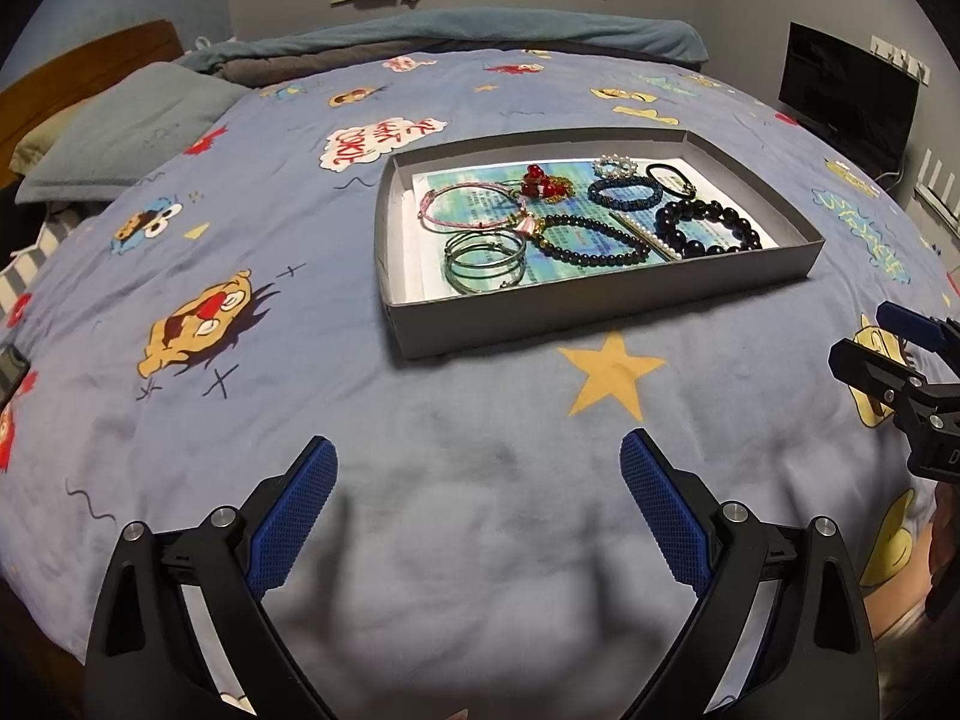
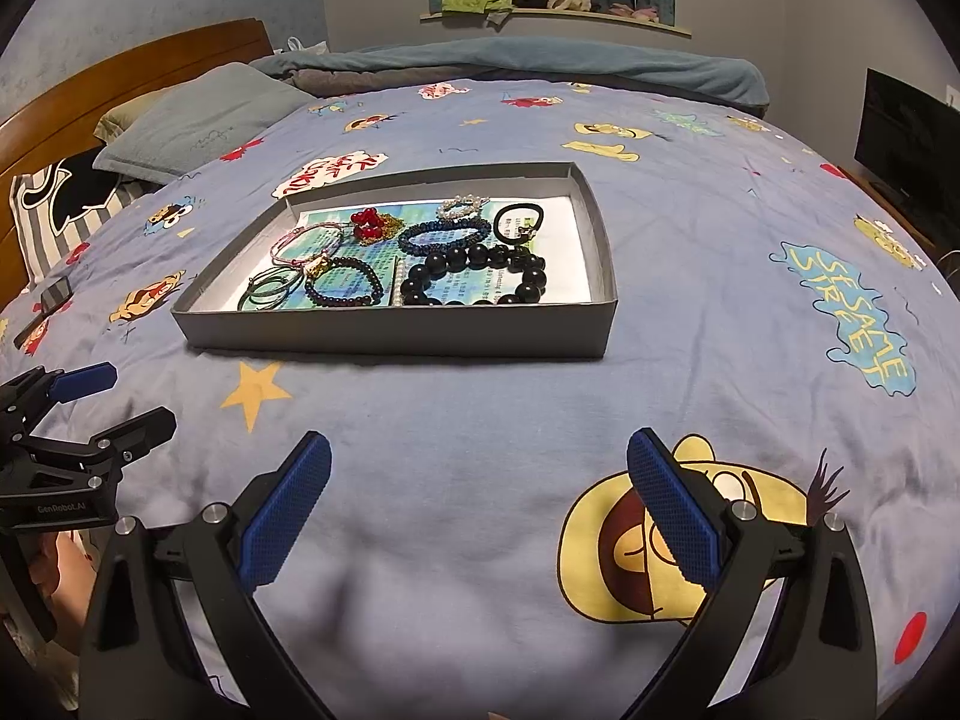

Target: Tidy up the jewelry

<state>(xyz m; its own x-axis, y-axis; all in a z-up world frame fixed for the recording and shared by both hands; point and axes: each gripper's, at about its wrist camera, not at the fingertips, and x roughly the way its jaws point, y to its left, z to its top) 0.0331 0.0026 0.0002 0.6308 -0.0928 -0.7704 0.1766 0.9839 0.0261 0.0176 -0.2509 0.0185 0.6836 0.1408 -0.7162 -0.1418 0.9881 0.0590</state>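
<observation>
A shallow grey box lies on the bed with jewelry inside. It holds a large black bead bracelet, a small dark bead bracelet, green bangles, a pink cord bracelet, a red bead piece, a blue bracelet, a pearl clip and a black hair tie. My left gripper and right gripper are both open and empty, short of the box.
The blue cartoon bedsheet covers the bed. Pillows and a wooden headboard are at the left, a folded blanket at the far edge, a dark screen at the right. A phone lies at the left.
</observation>
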